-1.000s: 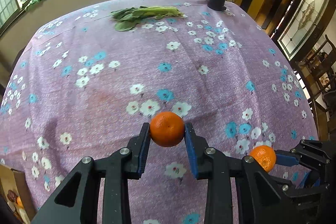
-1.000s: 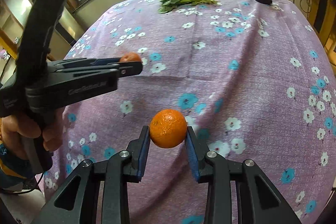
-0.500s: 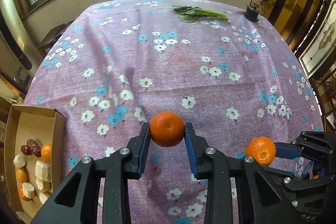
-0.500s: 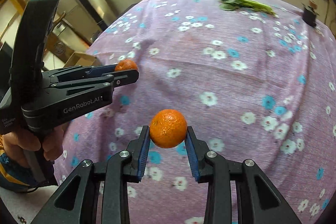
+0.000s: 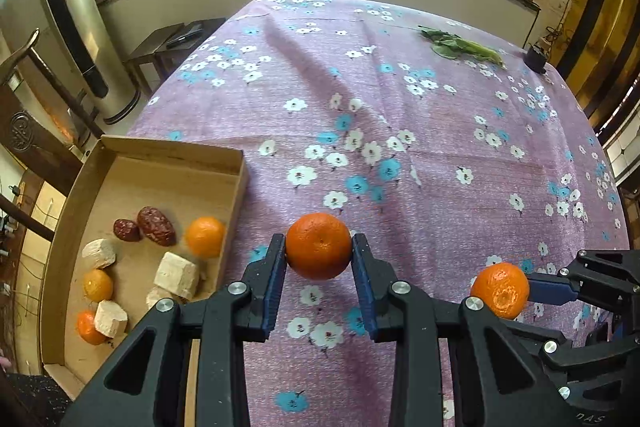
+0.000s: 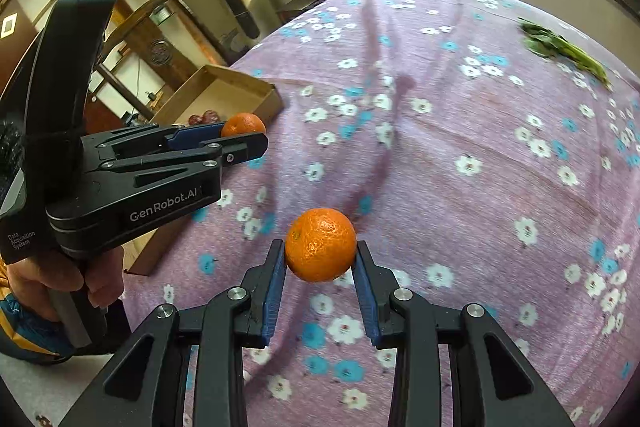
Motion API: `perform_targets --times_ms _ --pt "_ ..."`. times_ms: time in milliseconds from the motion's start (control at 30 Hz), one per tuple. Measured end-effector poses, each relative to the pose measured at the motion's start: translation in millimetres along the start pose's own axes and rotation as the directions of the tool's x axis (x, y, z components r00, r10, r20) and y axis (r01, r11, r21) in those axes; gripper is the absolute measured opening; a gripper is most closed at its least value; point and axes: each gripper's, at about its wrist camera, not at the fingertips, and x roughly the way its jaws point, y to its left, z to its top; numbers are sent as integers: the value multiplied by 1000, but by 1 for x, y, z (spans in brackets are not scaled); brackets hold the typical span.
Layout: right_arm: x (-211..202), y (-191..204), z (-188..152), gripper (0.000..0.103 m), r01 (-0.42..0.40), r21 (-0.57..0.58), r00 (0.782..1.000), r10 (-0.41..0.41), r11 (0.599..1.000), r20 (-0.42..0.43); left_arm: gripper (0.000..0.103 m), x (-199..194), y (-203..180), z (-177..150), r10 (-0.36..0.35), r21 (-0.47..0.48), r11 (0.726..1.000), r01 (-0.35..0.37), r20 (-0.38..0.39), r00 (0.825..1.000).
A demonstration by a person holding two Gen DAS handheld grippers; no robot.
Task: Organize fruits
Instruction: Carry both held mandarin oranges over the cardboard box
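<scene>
My two hands have swung over to the table's left edge, so the cardboard box (image 5: 236, 183) now shows, nearly in reach. My left gripper (image 5: 319, 259) squeezes one orange (image 5: 319, 246), stem dimple facing me. My right gripper (image 6: 320, 259) squeezes another orange (image 6: 320, 244); it's round, maybe slightly flat.

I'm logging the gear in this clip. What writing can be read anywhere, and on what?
"GenRobot.AI": side of the left gripper, right wrist view.
"Data Acquisition System": small print low on the same body.
"DAS": edge of the right gripper, left wrist view, cut off by the frame.
Nothing else readable.
</scene>
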Motion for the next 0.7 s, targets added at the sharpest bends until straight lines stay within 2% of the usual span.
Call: perform_targets --times_ms 367,700 --pt "42 64 31 37 -65 -107 997 61 992 -39 31 -12 78 -24 76 -100 992 -77 -11 997" --pt "87 110 66 37 -110 -186 992 96 976 -83 32 -14 145 -51 131 -222 965 -139 -51 990"
